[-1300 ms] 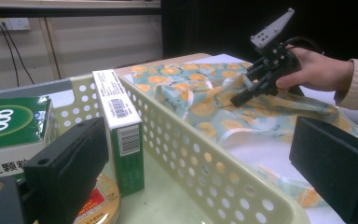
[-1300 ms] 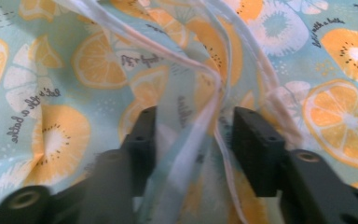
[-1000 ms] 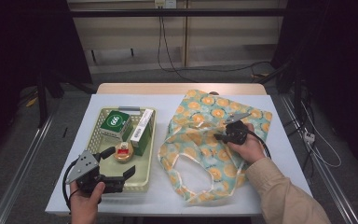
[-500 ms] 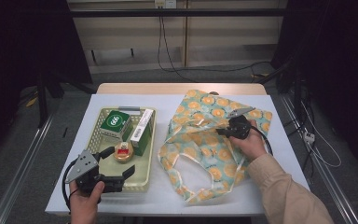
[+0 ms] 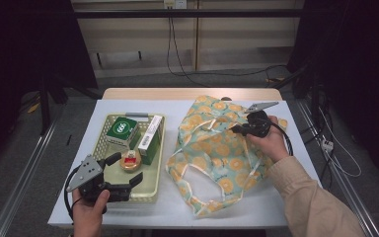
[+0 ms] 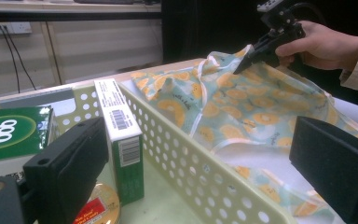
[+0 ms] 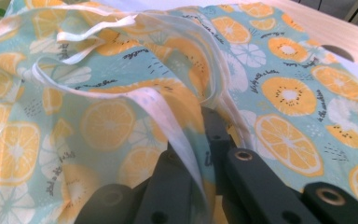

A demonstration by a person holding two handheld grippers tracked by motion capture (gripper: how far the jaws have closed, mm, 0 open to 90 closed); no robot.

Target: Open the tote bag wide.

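The left gripper sat at about seven o'clock on the table, its jaws standing wide apart with nothing between them, poised over the near rim of the basket. The basket held a green box, a tall narrow carton on its long edge and a small round tin. The tin's label was too small to read, and in the left gripper view one jaw cut off most of it.

To the right, at the centre and out toward three o'clock, lay the cloth bag, printed with orange slices and edged in white. The right gripper, at about two o'clock, had its jaws clamped on the bag's white-trimmed edge, and the fabric there stood raised off the table in a peak.

The bag was judged light, soft and limp: it would sag and fold from any single hold, and thin cloth could slip from smooth pads. The stitched rim or a handle strap looked the surest place to grip, and a second hold on the opposite rim would likely be needed to open the mouth. The folds hid its inside.
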